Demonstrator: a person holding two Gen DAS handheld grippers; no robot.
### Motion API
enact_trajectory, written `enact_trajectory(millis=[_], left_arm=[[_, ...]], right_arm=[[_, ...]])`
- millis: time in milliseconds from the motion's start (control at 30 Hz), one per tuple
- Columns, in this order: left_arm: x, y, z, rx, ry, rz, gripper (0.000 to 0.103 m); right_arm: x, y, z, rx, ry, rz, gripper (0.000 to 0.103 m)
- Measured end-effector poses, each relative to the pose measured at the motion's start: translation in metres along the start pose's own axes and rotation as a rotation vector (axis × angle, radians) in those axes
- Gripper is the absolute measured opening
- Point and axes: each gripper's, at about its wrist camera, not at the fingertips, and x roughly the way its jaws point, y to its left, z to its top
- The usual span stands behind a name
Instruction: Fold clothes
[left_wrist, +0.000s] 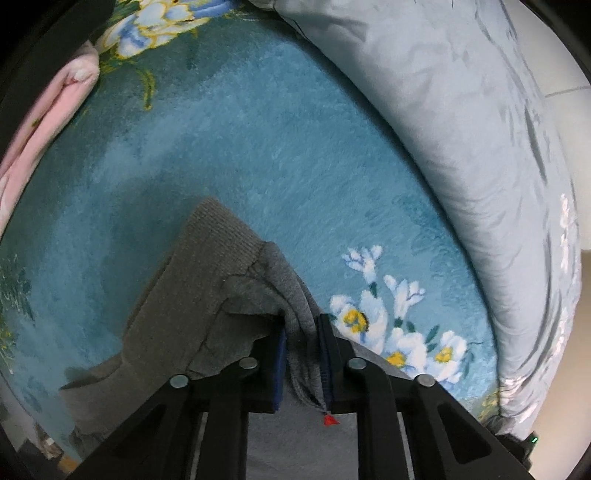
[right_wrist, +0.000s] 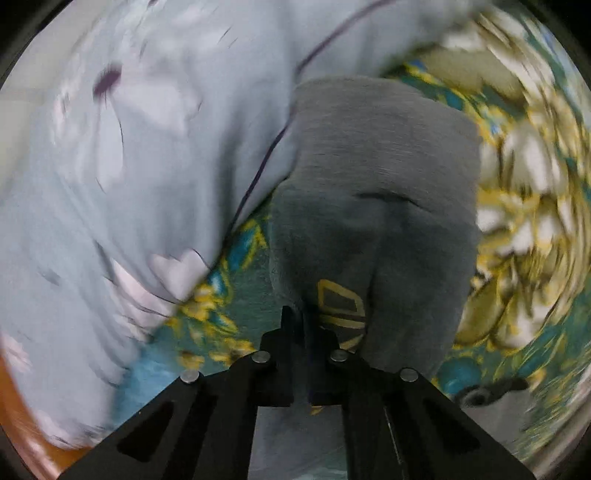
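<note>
A grey knit garment (left_wrist: 207, 291) lies on a teal floral blanket (left_wrist: 240, 147), its ribbed hem pointing up the left wrist view. My left gripper (left_wrist: 303, 332) is shut on a bunched fold of this grey cloth, which runs between the blue pads (left_wrist: 281, 354); a small red tag hangs below. In the blurred right wrist view the same grey garment (right_wrist: 388, 177) hangs ahead, with a gold printed emblem (right_wrist: 340, 306) near the tips. My right gripper (right_wrist: 306, 328) is shut on its edge, jaws nearly together.
A pale blue quilt (left_wrist: 461, 122) is heaped along the right of the left wrist view and fills the left side (right_wrist: 129, 166) of the right wrist view. A pink cloth (left_wrist: 48, 122) lies at the far left. An orange-brown surface (right_wrist: 22, 413) shows at the lower left.
</note>
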Motion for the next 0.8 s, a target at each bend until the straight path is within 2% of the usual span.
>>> enact_trajectory(millis=[100,200,333,467,500,533,567,600,633,700,767,800], left_arm=[[-0.018,0.000,0.006,-0.041,-0.040,-0.091,0.007],[-0.023,-0.013,0.022,-0.027,-0.066,-0.096,0.007],[-0.008,-0.030,0.040,-0.052,-0.060,-0.089,0.008],[0.009,-0.040,0.047,-0.083,-0.037,-0.069,0.010],[0.011,-0.042,0.047,-0.081,-0.032,-0.071,0.016],[0.012,-0.044,0.047,-0.079,-0.019,-0.085,0.028],[0.012,-0.047,0.047,-0.078,-0.004,-0.102,0.036],[0.011,-0.050,0.047,-0.069,0.005,-0.123,0.049],[0.010,-0.053,0.046,-0.058,0.013,-0.146,0.058],[0.002,-0.063,0.043,-0.004,0.009,-0.143,0.065],[-0.010,-0.073,0.036,0.066,-0.023,-0.132,0.065],[-0.018,-0.078,0.031,0.107,-0.043,-0.127,0.065]], right_arm=[[-0.023,-0.016,0.001,0.065,-0.039,0.145,0.003],[-0.041,-0.014,0.015,0.086,-0.095,0.213,0.003],[-0.029,0.006,0.031,0.087,-0.094,0.194,0.003],[-0.009,0.023,0.037,0.052,-0.066,0.140,0.003],[-0.008,0.025,0.038,0.040,-0.067,0.129,0.005],[-0.007,0.028,0.039,0.029,-0.067,0.119,0.006],[-0.008,0.030,0.039,0.019,-0.065,0.112,0.006],[-0.008,0.031,0.039,0.010,-0.064,0.106,0.006],[-0.009,0.033,0.038,-0.001,-0.062,0.107,0.007],[-0.015,0.037,0.034,-0.025,-0.079,0.088,0.008],[-0.025,0.041,0.028,-0.034,-0.100,0.099,0.019],[-0.029,0.042,0.024,-0.036,-0.105,0.101,0.032]])
